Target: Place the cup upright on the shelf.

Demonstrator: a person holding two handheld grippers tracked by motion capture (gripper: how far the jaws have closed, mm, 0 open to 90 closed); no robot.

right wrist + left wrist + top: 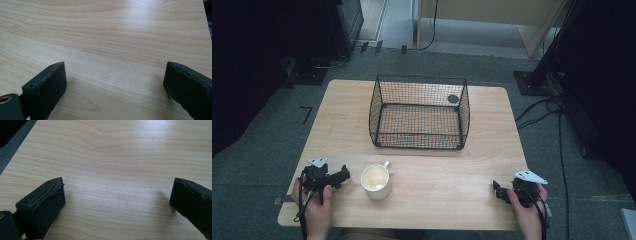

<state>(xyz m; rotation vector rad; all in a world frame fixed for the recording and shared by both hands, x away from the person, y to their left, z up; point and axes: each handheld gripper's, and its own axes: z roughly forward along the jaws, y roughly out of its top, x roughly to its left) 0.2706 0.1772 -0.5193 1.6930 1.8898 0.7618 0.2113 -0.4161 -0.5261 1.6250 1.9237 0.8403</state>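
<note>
Both tongs stand released with their jaws spread wide over bare wood: the left tongs (343, 176) rest near the worktop's (452, 185) front left edge in the person's left hand (316, 202), and the right tongs (498, 190) sit by the front right edge in the right hand (526, 207). Just beside the left tongs stands a white mug (376, 181), upright, its handle turned toward the black wire basket (419, 112) farther back at the middle of the worktop.

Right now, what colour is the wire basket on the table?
Black; the wire basket shows best in the high view.
</note>
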